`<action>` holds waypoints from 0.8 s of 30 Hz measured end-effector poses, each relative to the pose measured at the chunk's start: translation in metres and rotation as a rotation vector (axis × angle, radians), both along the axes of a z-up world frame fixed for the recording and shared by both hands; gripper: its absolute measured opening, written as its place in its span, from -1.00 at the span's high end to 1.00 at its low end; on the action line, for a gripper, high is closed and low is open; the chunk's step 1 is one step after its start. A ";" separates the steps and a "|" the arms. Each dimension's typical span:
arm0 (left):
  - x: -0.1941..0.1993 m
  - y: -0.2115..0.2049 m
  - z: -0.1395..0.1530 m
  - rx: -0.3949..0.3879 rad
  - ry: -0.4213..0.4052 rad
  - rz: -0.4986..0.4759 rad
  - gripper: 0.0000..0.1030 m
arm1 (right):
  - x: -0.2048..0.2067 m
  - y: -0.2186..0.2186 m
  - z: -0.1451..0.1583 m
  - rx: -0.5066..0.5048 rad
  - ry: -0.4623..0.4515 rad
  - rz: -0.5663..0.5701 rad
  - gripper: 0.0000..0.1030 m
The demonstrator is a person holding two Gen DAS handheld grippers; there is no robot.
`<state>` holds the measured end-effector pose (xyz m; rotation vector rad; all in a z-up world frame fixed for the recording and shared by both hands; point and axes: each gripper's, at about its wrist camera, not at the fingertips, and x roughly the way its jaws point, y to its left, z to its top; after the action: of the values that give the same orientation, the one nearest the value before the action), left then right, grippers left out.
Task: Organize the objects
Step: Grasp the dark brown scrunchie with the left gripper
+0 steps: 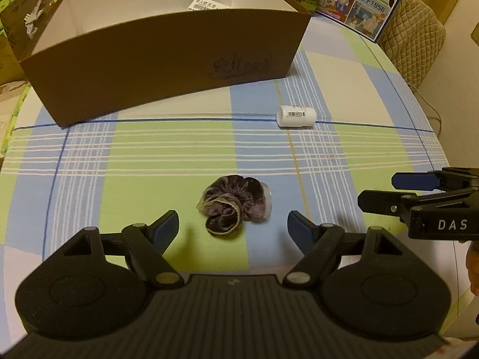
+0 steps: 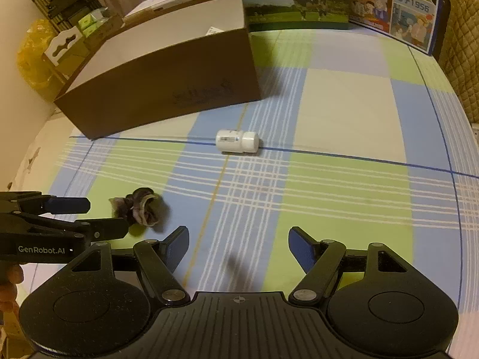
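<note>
A dark purple velvet scrunchie lies on the plaid tablecloth just ahead of my open left gripper, between its fingers' line; it also shows in the right wrist view. A small white bottle with a barcode label lies on its side farther out; it also shows in the right wrist view. An open brown cardboard box stands at the back; it also shows in the right wrist view. My right gripper is open and empty, above the cloth, short of the bottle.
A milk carton box with cow pictures stands behind the cardboard box. A quilted chair back is at the right. Clutter and a yellow bag lie left of the table. A paper slip lies inside the box.
</note>
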<state>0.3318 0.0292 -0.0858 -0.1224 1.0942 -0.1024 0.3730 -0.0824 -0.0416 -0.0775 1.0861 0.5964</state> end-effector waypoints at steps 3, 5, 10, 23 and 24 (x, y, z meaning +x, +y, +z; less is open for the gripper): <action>0.004 -0.003 -0.006 -0.012 0.005 -0.001 -0.51 | 0.002 -0.003 -0.003 -0.005 0.006 -0.009 -0.37; 0.007 -0.005 -0.011 -0.010 0.009 -0.002 -0.52 | 0.004 -0.005 -0.005 -0.009 0.009 -0.017 -0.37; 0.016 -0.009 -0.020 0.010 0.019 -0.002 -0.52 | 0.008 -0.012 -0.009 -0.020 0.018 -0.038 -0.37; 0.027 -0.018 -0.034 0.084 0.015 -0.047 -0.20 | 0.015 -0.015 -0.016 -0.032 0.024 -0.052 -0.37; 0.027 -0.018 -0.034 0.089 0.012 -0.051 -0.15 | 0.016 -0.015 -0.016 -0.032 0.024 -0.050 -0.37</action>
<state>0.3585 0.0111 -0.1200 -0.0149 1.1128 -0.0984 0.3886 -0.0972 -0.0576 -0.0712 1.1176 0.5360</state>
